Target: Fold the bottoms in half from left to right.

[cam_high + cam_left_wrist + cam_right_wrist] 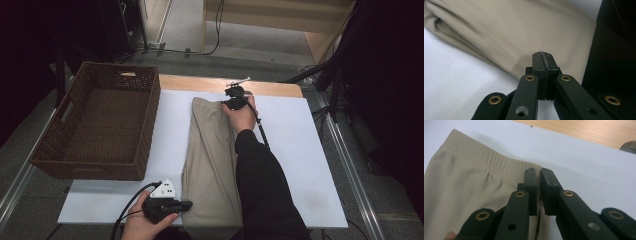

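At the near edge of the white-covered desk point(300, 165) we see the left hand-held gripper point(186, 204) in the person's left hand point(145, 225), lying level and pointing right, its tips just at the near left edge of the folded beige knit-fabric garment point(210, 165). In the left gripper view its jaws are pressed together with nothing between them, and the garment point(519, 32) lies just beyond the tips. The garment runs as a long strip from the near edge to the far part of the desk, roughly in the middle. A black-sleeved right arm point(265, 190) stretches over its right side. To the left, a brown woven wicker basket point(100, 165) stands on the desk, apart from the garment. At the garment's far right corner we find the right hand-held gripper point(223, 103). In the right gripper view its jaws stand only a narrow slit apart, and the stitched hem of the garment point(474, 175) passes into that slit; whether the pads press on it we cannot tell.
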Demonstrator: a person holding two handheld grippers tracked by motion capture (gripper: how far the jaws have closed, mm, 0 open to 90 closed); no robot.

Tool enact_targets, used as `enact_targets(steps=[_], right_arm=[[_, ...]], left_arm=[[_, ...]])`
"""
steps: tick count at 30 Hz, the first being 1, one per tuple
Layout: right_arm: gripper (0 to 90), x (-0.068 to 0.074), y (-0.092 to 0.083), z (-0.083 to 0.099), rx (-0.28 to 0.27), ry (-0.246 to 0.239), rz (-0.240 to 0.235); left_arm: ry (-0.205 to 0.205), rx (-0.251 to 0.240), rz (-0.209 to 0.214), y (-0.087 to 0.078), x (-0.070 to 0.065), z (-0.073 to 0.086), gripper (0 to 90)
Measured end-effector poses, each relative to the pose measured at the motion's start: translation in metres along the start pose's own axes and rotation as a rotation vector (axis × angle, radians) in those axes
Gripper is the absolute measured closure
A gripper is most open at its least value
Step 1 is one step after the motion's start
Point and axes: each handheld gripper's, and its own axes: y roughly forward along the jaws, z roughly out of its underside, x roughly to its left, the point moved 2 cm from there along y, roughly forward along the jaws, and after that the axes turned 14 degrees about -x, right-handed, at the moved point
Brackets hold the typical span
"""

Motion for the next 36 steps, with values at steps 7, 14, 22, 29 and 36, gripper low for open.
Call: enact_targets(steps=[7,14,22,29,36], right_arm=[[84.6,-0.002,-0.01,-0.008,-0.066,-0.021,0.001],[84.9,-0.009,-0.003,-0.004,-0.051,-0.08,0.053],[69.8,-0.011,0.005,0.001,-0.045,-0.066,0.07],[60.9,-0.01,-0.026,0.014,-0.096,-0.021,-0.02],[61.2,-0.001,-0.078,0.061,-0.105,-0.055,-0.097]], left_arm=[[0.0,0.004,0.002,0.0,0.001,0.0,89.9],[0.0,0.004,0.001,0.0,0.001,0.0,89.9],[-0.005,0.004,0.006,0.0,0.001,0.0,89.8],[-0.01,-0.053,0.031,-0.007,0.001,-0.001,76.0],[-0.099,-0.155,-0.105,-0.026,0.026,-0.013,66.0]])
